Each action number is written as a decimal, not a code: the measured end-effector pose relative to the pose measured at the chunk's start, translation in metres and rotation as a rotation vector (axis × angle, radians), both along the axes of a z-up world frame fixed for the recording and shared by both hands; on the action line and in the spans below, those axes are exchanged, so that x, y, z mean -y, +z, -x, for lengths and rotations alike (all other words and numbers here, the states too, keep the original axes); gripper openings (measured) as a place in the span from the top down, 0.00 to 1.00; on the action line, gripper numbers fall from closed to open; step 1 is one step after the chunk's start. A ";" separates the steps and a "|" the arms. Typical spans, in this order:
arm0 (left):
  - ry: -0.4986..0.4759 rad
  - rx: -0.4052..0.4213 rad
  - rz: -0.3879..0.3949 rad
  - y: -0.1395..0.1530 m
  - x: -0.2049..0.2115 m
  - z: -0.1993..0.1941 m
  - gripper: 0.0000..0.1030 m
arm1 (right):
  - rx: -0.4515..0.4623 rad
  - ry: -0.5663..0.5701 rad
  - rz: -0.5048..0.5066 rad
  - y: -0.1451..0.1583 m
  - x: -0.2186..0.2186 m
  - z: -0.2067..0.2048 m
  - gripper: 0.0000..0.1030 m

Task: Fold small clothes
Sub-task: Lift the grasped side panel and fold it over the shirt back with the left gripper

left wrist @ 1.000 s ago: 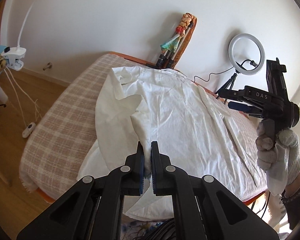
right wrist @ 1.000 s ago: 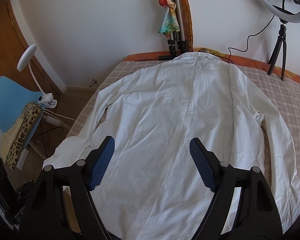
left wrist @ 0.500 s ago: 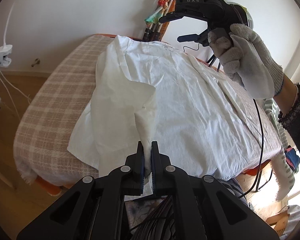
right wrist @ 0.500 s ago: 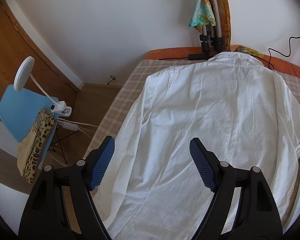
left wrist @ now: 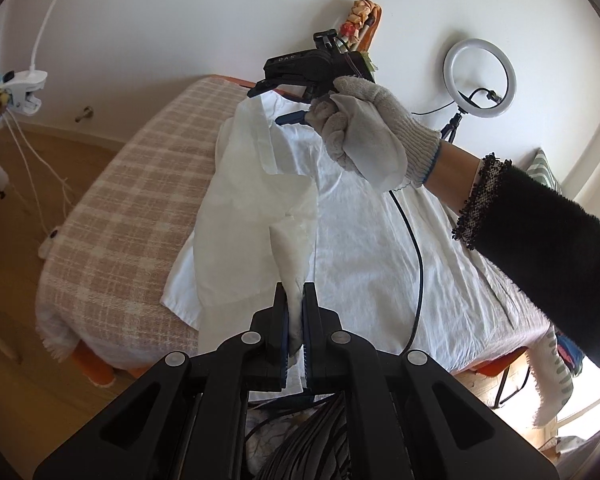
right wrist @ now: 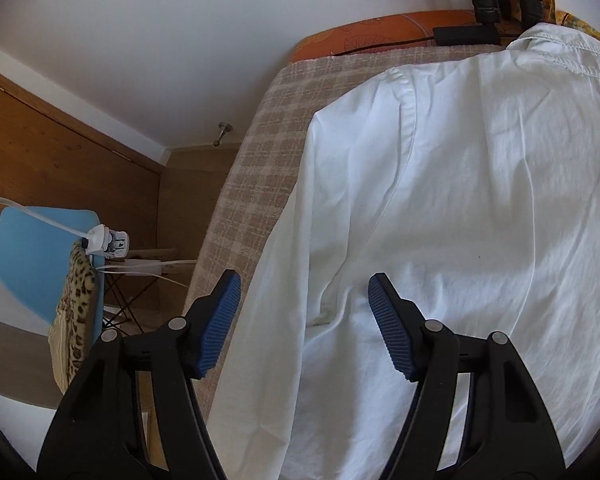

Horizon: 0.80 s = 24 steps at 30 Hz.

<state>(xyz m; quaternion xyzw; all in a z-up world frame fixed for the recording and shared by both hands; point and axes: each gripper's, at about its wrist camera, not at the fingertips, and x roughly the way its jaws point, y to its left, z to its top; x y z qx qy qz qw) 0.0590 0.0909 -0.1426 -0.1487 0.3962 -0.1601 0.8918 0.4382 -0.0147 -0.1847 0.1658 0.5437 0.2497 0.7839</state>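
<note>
- Shirt (left wrist: 364, 240) lies spread on the checked bed cover (left wrist: 140, 200).
- Left gripper (left wrist: 295, 304) is clamped on a lifted fold of the shirt.
- Right gripper (right wrist: 304, 296) hangs over the sleeve — jaws apart, just been closing, pressing on nothing.

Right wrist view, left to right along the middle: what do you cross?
Blue chair → leopard-print cloth → white lamp clamp → checked table cover → white shirt.
</note>
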 end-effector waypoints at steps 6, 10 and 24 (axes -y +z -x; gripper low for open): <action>-0.027 -0.017 -0.030 -0.009 0.007 -0.001 0.96 | -0.034 0.064 -0.017 -0.004 -0.022 -0.014 0.93; -0.032 0.003 -0.057 -0.008 0.009 0.003 0.96 | 0.054 0.104 0.091 0.013 -0.028 -0.004 0.97; -0.129 -0.033 -0.094 -0.017 0.023 0.030 0.86 | 0.080 0.030 0.434 0.012 0.060 0.013 0.87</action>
